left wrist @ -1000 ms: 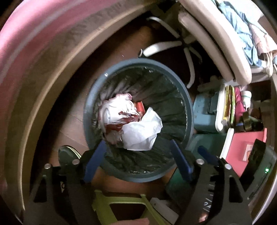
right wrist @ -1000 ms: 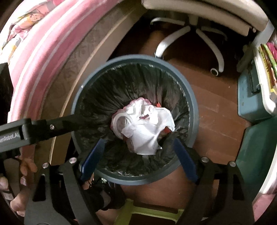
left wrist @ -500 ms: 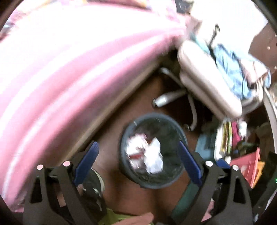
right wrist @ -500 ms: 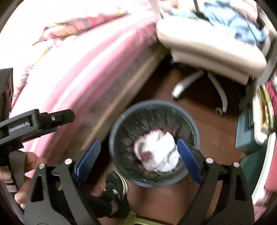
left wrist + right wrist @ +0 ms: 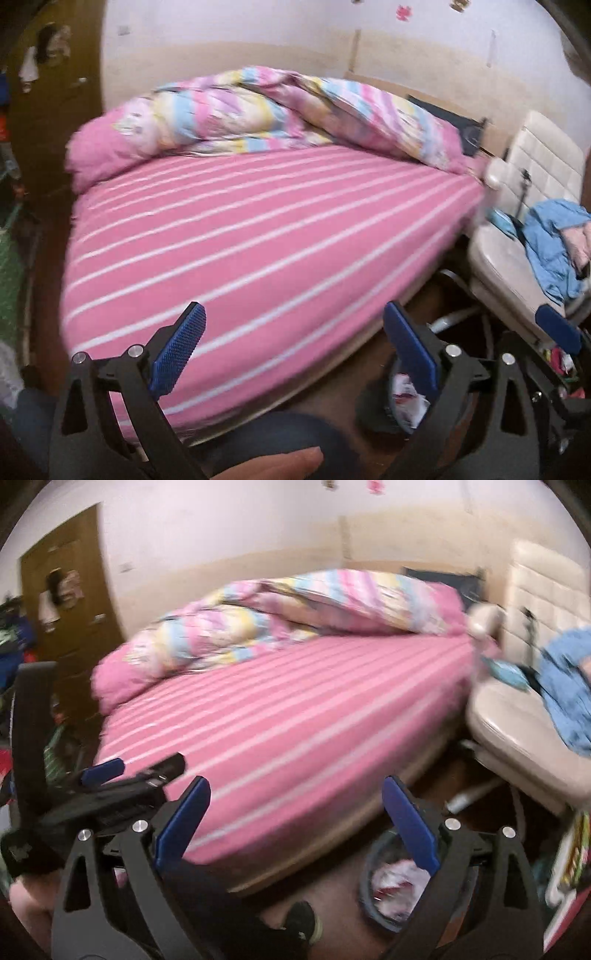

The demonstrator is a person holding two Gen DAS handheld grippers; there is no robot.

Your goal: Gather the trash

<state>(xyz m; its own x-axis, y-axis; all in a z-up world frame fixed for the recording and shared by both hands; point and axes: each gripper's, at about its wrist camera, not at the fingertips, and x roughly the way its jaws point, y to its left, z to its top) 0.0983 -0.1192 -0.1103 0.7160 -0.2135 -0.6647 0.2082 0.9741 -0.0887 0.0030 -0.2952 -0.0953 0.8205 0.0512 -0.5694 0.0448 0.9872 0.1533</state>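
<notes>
The grey trash bin [image 5: 366, 882] with its black liner stands on the brown floor beside the bed, low and right in both wrist views. Crumpled white and red trash [image 5: 397, 884] lies inside it; in the left wrist view that trash [image 5: 406, 391] peeks out beside a finger. My left gripper [image 5: 291, 326] hangs high above the floor, jaws opening, nothing between its blue pads [image 5: 181, 343]. Well above the bin, my right gripper [image 5: 295, 799] is likewise opening and holds nothing. The left gripper [image 5: 136, 770] also shows at the left of the right wrist view.
A bed with a pink striped sheet [image 5: 258, 236] and a bunched pastel quilt [image 5: 280, 107] fills the middle. A cream office chair [image 5: 517, 236] carrying blue clothes [image 5: 550, 243] stands to the right. A brown door [image 5: 70, 602] is at far left. A person's shoe [image 5: 304, 919] rests near the bin.
Both grippers have lifted away from the bin and tilted up, so the bed now fills the views and the bin has slid to the lower right. Both jaws have spread wider.
</notes>
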